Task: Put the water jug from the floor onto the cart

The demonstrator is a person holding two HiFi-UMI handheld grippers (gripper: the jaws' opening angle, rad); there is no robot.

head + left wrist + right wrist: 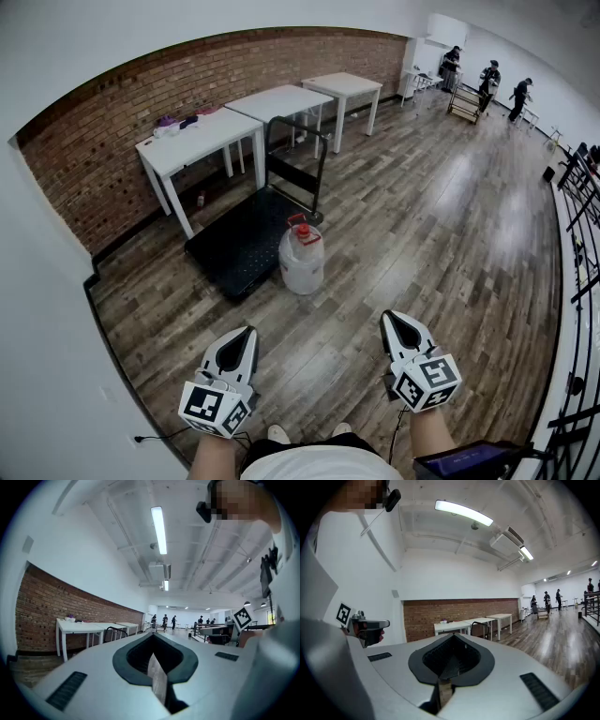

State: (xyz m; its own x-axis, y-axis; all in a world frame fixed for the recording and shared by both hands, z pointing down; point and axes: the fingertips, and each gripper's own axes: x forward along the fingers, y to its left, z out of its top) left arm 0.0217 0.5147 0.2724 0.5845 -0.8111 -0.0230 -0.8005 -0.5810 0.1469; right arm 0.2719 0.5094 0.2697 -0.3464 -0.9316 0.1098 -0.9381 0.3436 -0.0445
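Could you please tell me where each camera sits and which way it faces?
Head view: on the person's head, looking steeply down at the water jug beside the cart; left claw, right claw and forearms show below.
Left gripper view: on the left claw, level along its shut jaws toward the white tables; the person's torso shows right.
Right gripper view: on the right claw, level along shut jaws toward the brick wall; the left claw shows left.
All three share the brick wall and tables.

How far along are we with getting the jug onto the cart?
Nothing done yet: the water jug stands on the floor beside the cart. Nothing in hand: left gripper and right gripper are shut and empty, short of it. To do: approach, grip, lift, set on the cart.
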